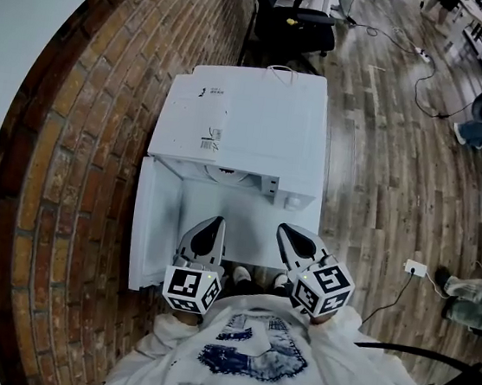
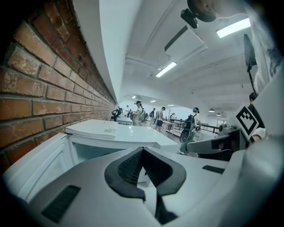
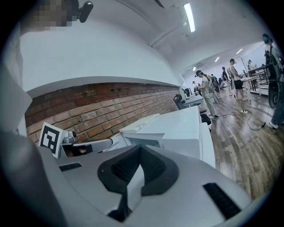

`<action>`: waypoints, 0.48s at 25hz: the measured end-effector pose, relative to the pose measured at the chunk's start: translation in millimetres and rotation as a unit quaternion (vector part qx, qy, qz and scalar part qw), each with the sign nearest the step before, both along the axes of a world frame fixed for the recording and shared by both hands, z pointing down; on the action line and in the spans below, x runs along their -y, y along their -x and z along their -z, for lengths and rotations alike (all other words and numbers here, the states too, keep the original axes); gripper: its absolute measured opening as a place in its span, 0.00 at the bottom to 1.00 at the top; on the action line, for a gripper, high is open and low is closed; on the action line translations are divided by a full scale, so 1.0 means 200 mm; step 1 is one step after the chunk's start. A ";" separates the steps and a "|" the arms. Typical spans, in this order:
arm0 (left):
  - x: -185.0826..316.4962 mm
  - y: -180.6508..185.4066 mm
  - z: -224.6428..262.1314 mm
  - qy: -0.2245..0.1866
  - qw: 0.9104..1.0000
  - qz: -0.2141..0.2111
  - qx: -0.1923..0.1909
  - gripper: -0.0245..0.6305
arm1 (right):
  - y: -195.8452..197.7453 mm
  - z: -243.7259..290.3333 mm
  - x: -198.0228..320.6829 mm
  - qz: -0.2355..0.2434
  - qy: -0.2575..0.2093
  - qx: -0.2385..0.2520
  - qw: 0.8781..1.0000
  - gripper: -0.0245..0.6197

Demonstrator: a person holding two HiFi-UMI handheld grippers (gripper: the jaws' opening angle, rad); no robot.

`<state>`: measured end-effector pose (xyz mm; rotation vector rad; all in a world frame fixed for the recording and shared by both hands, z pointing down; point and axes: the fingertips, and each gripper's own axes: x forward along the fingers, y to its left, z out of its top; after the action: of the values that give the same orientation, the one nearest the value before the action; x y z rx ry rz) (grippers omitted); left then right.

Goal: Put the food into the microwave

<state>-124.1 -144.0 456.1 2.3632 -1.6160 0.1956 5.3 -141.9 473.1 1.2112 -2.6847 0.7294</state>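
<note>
A white microwave [image 1: 250, 119] stands on a white table [image 1: 219, 228] against the brick wall, its door [image 1: 152, 220] swung open to the left. Part of the round turntable [image 1: 226, 175] shows inside. No food shows in any view. My left gripper [image 1: 211, 225] and right gripper [image 1: 290, 233] hover side by side just before the opening, both shut with nothing between the jaws. In the left gripper view the left gripper [image 2: 142, 150] points at the microwave [image 2: 111, 131]. In the right gripper view the right gripper [image 3: 140, 148] faces the microwave [image 3: 177, 128].
The brick wall [image 1: 70, 166] runs along the left. A black office chair [image 1: 293, 15] stands behind the microwave. Cables and a power strip [image 1: 415, 268] lie on the wooden floor at right. Several people stand far off in the room [image 2: 146, 113].
</note>
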 end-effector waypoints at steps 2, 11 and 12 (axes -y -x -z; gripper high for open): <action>0.01 0.00 -0.01 0.003 1.000 0.000 -0.002 0.05 | 0.00 0.00 0.01 0.000 0.000 -0.001 1.000 0.06; 0.02 -0.01 -0.07 0.024 0.999 -0.004 -0.027 0.05 | 0.00 0.00 0.02 0.002 0.000 -0.003 1.000 0.06; 0.02 -0.01 -0.07 0.024 0.999 -0.004 -0.026 0.05 | 0.00 0.00 0.02 0.003 0.000 -0.003 1.000 0.06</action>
<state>-122.3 -148.3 469.9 2.3202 -1.5604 0.1712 4.4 -145.9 473.8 1.2038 -2.6827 0.7237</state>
